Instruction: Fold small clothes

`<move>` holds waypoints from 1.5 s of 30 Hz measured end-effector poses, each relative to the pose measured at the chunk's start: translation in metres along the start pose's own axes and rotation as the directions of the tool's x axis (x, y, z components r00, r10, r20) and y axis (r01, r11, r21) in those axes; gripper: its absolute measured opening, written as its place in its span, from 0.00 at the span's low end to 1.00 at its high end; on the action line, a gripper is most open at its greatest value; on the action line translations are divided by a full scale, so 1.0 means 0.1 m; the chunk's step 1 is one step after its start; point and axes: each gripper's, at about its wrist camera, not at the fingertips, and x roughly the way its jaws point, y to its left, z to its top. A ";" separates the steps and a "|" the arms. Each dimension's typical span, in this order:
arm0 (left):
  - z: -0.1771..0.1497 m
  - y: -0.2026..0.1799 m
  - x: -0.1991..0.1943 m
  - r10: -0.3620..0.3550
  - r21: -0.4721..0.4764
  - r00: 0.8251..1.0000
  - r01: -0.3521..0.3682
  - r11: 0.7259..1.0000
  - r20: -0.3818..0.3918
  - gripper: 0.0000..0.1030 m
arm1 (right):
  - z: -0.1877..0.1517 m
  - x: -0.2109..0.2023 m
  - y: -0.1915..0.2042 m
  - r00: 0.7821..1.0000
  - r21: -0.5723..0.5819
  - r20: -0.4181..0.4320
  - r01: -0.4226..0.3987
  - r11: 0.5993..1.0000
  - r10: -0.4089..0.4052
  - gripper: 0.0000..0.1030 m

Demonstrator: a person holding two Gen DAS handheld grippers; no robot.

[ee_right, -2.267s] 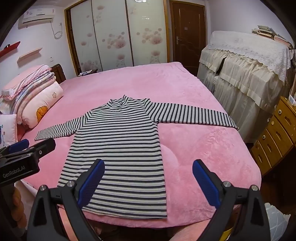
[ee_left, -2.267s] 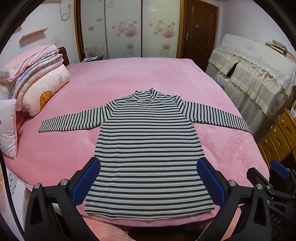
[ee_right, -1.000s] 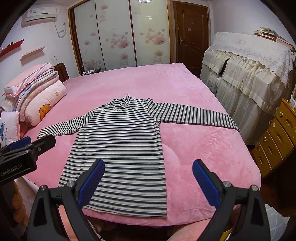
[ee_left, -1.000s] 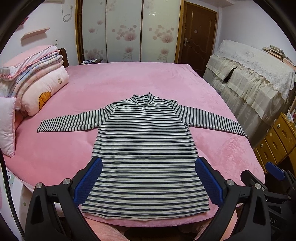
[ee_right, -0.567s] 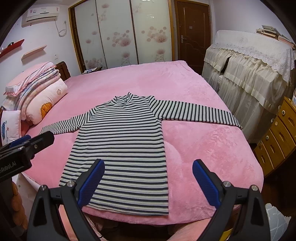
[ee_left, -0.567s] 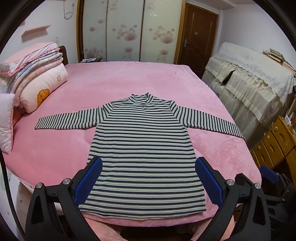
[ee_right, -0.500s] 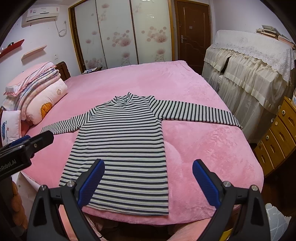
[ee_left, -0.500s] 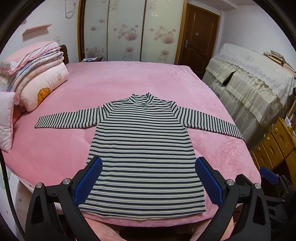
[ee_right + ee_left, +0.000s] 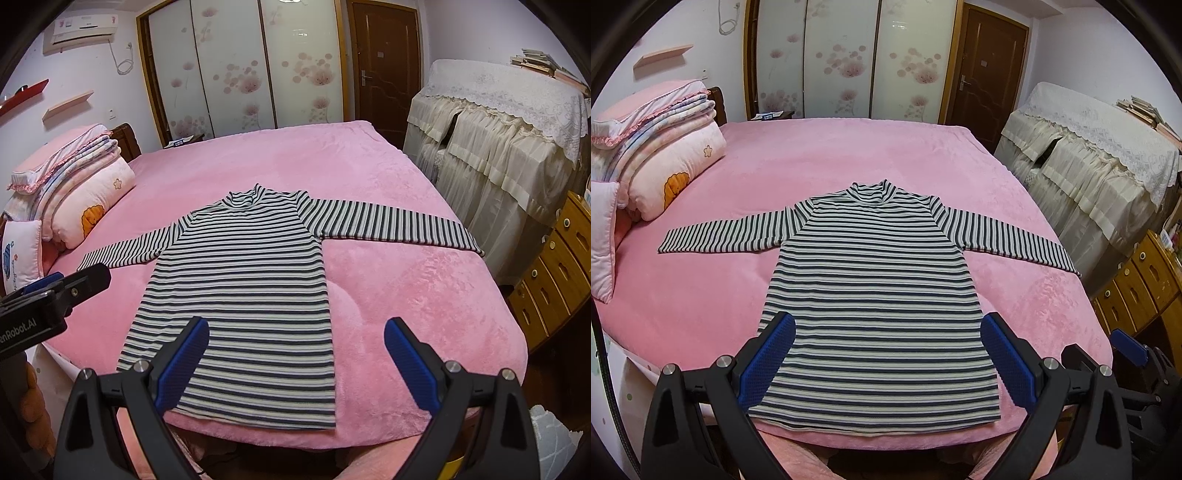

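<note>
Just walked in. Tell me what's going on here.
A person holds a two-finger gripper in each hand over a pink bed. A striped long-sleeved top lies flat on it, face up, both sleeves spread out, hem nearest the grippers. The left gripper and right gripper are both open and hold nothing. No fold has been made yet.

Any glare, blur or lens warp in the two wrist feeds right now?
Left wrist view: sharp, evenly lit; heavy fisheye bows the pink bed and blackens the corners; the striped shirt reads crisply. Right wrist view: same barrel warp and dark corners; ceiling light glares on the glossy wardrobe doors; no motion blur on the shirt or the open right gripper.
</note>
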 end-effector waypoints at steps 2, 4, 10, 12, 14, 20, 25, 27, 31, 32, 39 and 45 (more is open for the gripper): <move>0.00 -0.01 0.01 0.005 -0.001 1.000 -0.005 1.000 0.002 0.97 | 0.00 0.00 0.00 1.000 -0.001 0.000 0.000 1.000 0.000 0.94; 0.01 -0.02 0.01 0.011 -0.002 1.000 -0.011 1.000 0.004 0.97 | 0.00 0.00 0.00 1.000 -0.002 0.001 0.000 1.000 0.000 0.94; 0.08 -0.03 0.04 0.030 -0.009 0.999 -0.030 0.999 0.011 0.97 | 0.08 -0.01 -0.07 0.999 -0.015 0.033 0.018 1.000 -0.018 0.94; 0.12 -0.04 0.05 0.043 -0.009 0.999 -0.043 0.999 0.016 0.97 | 0.12 -0.02 -0.10 0.999 -0.022 0.050 0.019 1.000 -0.018 0.94; 0.16 -0.04 0.05 0.058 -0.010 0.998 -0.057 0.998 0.030 0.97 | 0.17 -0.05 -0.13 0.997 -0.028 0.075 0.014 1.000 -0.012 0.94; 0.29 -0.10 -0.02 0.039 -0.007 0.996 -0.039 0.999 0.076 0.97 | 0.37 -0.06 -0.27 0.995 -0.036 0.099 -0.028 0.999 0.031 0.94; 0.43 -0.24 -0.06 0.054 0.039 0.993 -0.058 0.998 0.103 0.97 | 0.50 -0.11 -0.37 0.991 -0.050 0.127 -0.022 0.999 0.028 0.94; 0.49 -0.32 -0.07 0.065 0.061 0.991 -0.072 0.996 0.116 0.97 | 0.55 -0.13 -0.41 0.990 -0.055 0.136 -0.025 0.998 0.032 0.94; 0.61 -0.45 -0.07 0.070 0.089 0.989 -0.082 0.993 0.130 0.97 | 0.69 -0.14 -0.52 0.990 -0.050 0.139 -0.024 0.998 0.031 0.94; 0.64 -0.49 -0.06 0.074 0.094 0.989 -0.087 0.992 0.131 0.97 | 0.71 -0.14 -0.54 0.990 -0.048 0.141 -0.019 0.999 0.026 0.94; 0.83 -0.72 0.04 0.085 0.116 0.985 -0.103 0.988 0.148 0.97 | 0.89 -0.15 -0.78 0.985 -0.052 0.172 0.008 0.999 0.001 0.94; 0.99 -0.91 0.30 0.032 0.119 0.992 -0.047 0.992 0.126 0.99 | 0.99 -0.09 -1.04 0.982 -0.035 0.187 0.037 0.999 -0.030 0.94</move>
